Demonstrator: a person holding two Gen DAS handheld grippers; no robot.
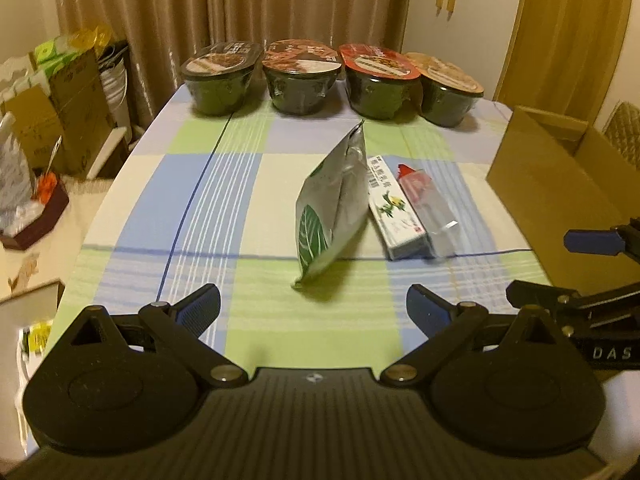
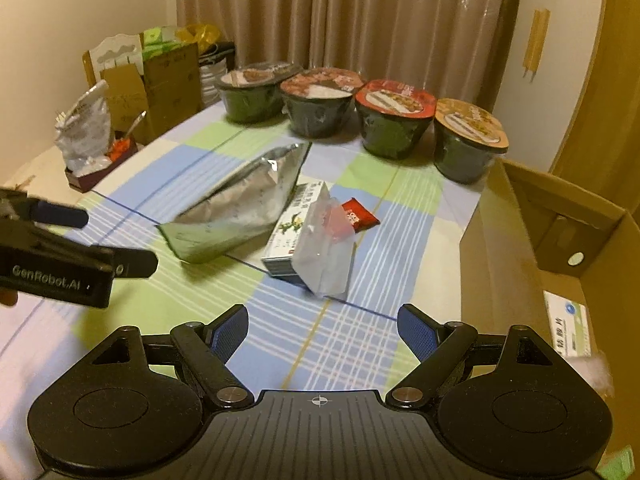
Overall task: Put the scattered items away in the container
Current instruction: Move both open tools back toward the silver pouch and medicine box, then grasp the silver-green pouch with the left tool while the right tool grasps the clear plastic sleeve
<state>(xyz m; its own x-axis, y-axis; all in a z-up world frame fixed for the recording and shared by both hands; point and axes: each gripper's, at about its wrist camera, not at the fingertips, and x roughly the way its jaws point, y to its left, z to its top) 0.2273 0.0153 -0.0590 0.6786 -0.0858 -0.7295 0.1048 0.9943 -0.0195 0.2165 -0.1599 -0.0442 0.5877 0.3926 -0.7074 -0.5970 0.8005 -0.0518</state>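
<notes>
The scattered items lie in a small cluster on the surface point(image 1: 132, 208), just left of the cardboard box point(image 1: 560, 184) that serves as the container. Taking that box as the landmark: nearest it is a clear plastic pouch point(image 2: 326, 256) with something red inside, leaning on a white carton point(image 1: 394, 208) printed with a yellow flower; a small red sachet point(image 2: 360, 216) lies touching the pouch on its far side; farthest from the box is a silver foil bag point(image 1: 332, 204) with a green leaf print, propped on its edge against the carton. At least one white packet point(image 2: 568, 328) already sits inside the box, so the tidying seems under way with this cluster left to do.

Both tools are empty. The left hand-held gripper point(image 1: 314, 310) hangs with its blue pads spread wide, facing the foil bag. The right hand-held gripper point(image 2: 322, 330) is likewise spread wide, low over the surface beside the box's near wall, pointed at the pouch. This looks like the reach before a pick. The next move probably calls for closing on a thin edge; the pouch and the foil bag are limp and slippery-looking, so a pinch on a seam would likely hold best.

Beyond the cluster, four sealed instant-noodle bowls point(image 1: 304, 80) stand in a row along the far edge, left of the box's far corner. The surface wears a blue, green and cream checked cloth. Brown curtains point(image 1: 240, 4) hang behind; cartons and bags point(image 1: 60, 92) crowd the floor well left of the box.
</notes>
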